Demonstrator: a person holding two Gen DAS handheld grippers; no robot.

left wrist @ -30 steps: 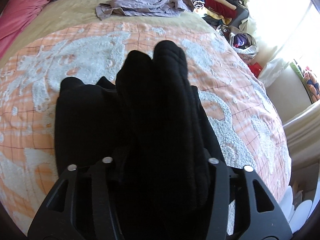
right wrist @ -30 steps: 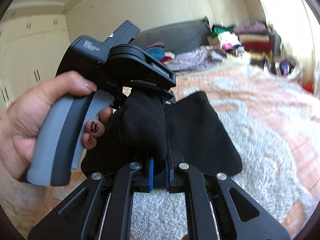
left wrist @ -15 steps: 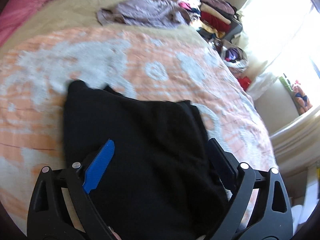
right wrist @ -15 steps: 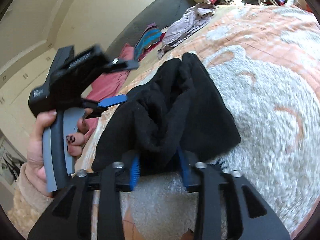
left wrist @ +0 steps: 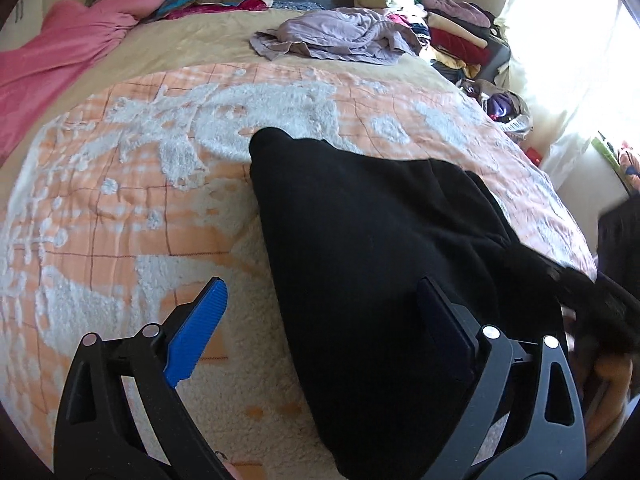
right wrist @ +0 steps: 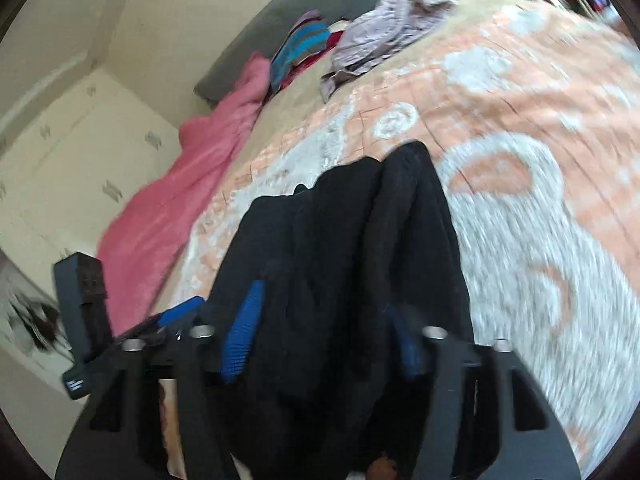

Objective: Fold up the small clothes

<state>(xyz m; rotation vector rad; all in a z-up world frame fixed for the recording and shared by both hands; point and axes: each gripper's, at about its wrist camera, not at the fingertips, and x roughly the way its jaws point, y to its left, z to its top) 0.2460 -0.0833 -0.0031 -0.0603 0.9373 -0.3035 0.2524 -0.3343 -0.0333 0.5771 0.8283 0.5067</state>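
Left wrist view: black garment (left wrist: 360, 240) lies on the bed (left wrist: 120, 208), left gripper (left wrist: 320, 320) wide open over its near edge.
Right gripper (right wrist: 320, 340), jaws closing around a bunched fold; whether the pads press is unclear. Best drawn level and laid flat. Far off, a lilac garment (left wrist: 336, 36) and stacked clothes (left wrist: 448, 28), well clear.

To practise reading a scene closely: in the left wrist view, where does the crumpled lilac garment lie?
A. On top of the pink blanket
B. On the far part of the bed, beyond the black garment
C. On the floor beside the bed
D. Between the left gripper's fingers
B: the lilac garment lies crumpled on the far, beige part of the bed, well beyond the black garment, apart from the pink blanket.
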